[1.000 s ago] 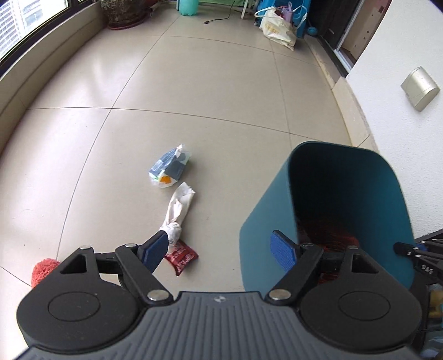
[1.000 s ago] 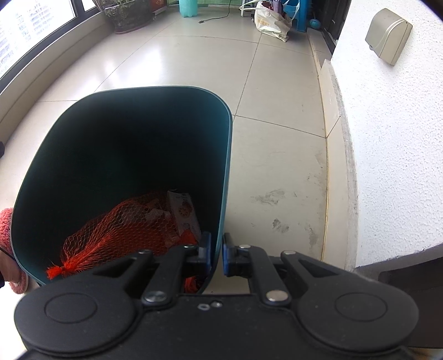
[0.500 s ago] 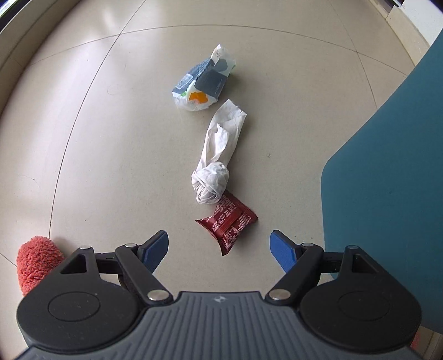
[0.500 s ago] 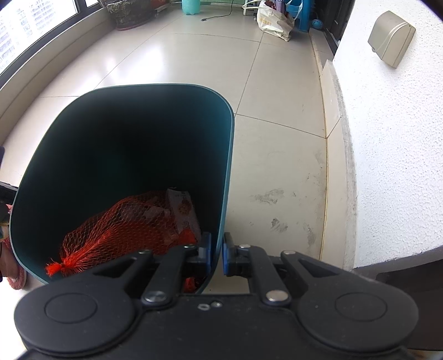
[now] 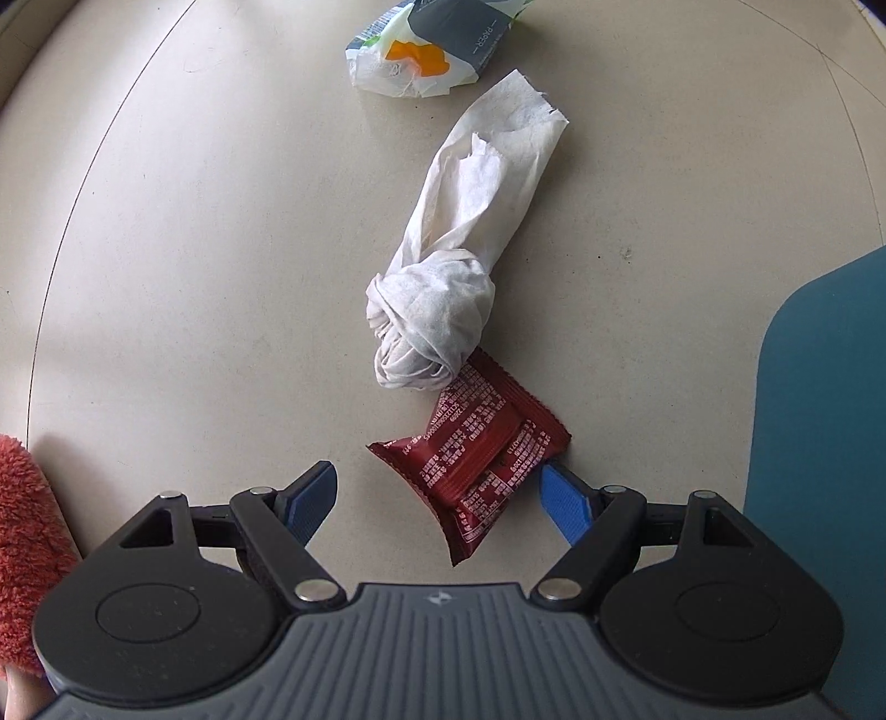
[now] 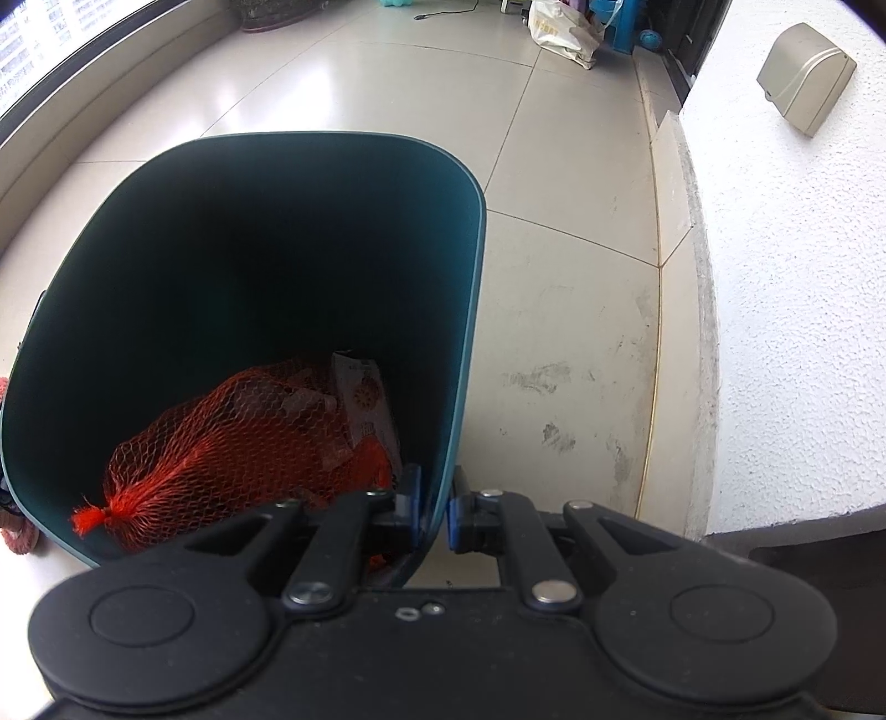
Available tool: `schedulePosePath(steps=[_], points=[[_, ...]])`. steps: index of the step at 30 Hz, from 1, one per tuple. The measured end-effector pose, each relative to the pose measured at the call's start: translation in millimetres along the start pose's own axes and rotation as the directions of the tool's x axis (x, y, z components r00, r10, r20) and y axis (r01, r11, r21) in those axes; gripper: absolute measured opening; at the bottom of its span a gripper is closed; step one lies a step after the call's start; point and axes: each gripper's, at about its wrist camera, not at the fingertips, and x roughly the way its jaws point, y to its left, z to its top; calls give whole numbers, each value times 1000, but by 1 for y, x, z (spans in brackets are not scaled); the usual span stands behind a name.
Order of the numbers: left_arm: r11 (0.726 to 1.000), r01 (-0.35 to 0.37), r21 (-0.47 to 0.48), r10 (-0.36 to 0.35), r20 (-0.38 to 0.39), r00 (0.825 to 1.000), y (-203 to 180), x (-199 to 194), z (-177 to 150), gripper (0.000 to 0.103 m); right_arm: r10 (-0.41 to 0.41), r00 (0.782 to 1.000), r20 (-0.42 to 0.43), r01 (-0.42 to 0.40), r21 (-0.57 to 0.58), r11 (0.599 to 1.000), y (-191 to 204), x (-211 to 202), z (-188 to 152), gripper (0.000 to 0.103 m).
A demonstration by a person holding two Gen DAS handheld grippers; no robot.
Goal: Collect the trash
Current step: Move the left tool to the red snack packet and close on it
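A dark red snack wrapper [image 5: 476,465] lies on the tiled floor between the blue fingers of my open left gripper [image 5: 440,495], just above the floor. A knotted white tissue [image 5: 448,277] touches the wrapper's far end. A white, grey and orange paper packet [image 5: 426,50] lies beyond it. My right gripper [image 6: 432,512] is shut on the near wall of the teal bin [image 6: 465,310], which is tilted. Inside the bin lie an orange net bag [image 6: 232,443] and a small carton [image 6: 365,399]. The bin's side also shows in the left wrist view [image 5: 819,421].
A red fluffy thing [image 5: 22,531] sits at the left edge. A white wall [image 6: 792,288] with a beige box [image 6: 805,77] runs along the right. Bags and clutter [image 6: 565,27] stand at the far end of the floor.
My left gripper has dropped towards the floor and closed in on the red wrapper, which now lies between its open fingers. The right gripper and the bin have barely moved.
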Motion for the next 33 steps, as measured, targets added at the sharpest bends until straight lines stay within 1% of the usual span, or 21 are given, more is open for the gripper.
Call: schedulePosePath(steps=[1, 2, 3, 5, 6, 7, 11, 14, 16, 19, 20, 23, 27, 29, 31, 33], points=[[1000, -3, -7, 3, 4, 1000, 0, 1, 0, 73, -1, 1000, -1, 1, -1, 1000, 0, 0, 0, 8], [1000, 0, -13, 0, 4, 1000, 1, 1, 0, 64, 0, 1000, -2, 0, 0, 1000, 0, 0, 0, 8], [1000, 13, -26, -13, 7, 1000, 2, -1, 0, 58, 0, 1000, -3, 0, 2, 1000, 0, 0, 0, 8], [1000, -8, -28, 8, 10, 1000, 2, -5, 0, 34, -1, 1000, -2, 1, 3, 1000, 0, 0, 0, 8], [999, -20, -26, 20, 11, 1000, 2, -7, -1, 30, -3, 1000, -3, 3, 3, 1000, 0, 0, 0, 8], [999, -24, -28, 24, 12, 1000, 3, -9, -3, 23, -4, 1000, -3, 4, 3, 1000, 0, 0, 0, 8], [998, -24, -54, 26, 45, 999, 16, -26, -12, 12, -5, 1000, 2, 5, 4, 1000, 0, 0, -1, 8], [997, -11, -82, 17, 73, 997, 28, -44, -18, 10, 0, 1000, 6, 0, 15, 1000, -2, 0, -2, 7], [994, 10, -113, 0, 84, 996, 39, -56, -22, 10, -2, 1000, 13, 2, 13, 1000, -2, -1, -3, 7], [991, 14, -133, -1, 98, 995, 51, -78, -27, 7, -2, 1000, 23, 2, 15, 1000, -2, -3, -3, 7], [991, 14, -133, 0, 102, 995, 54, -86, -28, 3, -3, 1000, 26, 3, 15, 1000, -2, -4, -4, 7], [990, 26, -137, -7, 138, 990, 63, -119, -31, 3, -9, 999, 31, 8, 14, 1000, -1, -6, -5, 7], [992, 38, -123, -13, 195, 981, 63, -161, -35, 3, -11, 999, 42, 11, 18, 1000, 0, -9, -6, 7], [996, 10, -85, 7, 195, 981, 58, -167, -33, 3, -6, 999, 44, 5, 26, 1000, -1, -10, -6, 7], [997, -13, -71, 26, 187, 982, 56, -165, -33, 3, -1, 999, 43, -1, 34, 999, -2, -11, -7, 7], [997, 7, -81, 7, 172, 985, 57, -156, -33, 4, 1, 999, 44, -2, 37, 999, -3, -12, -7, 8]])
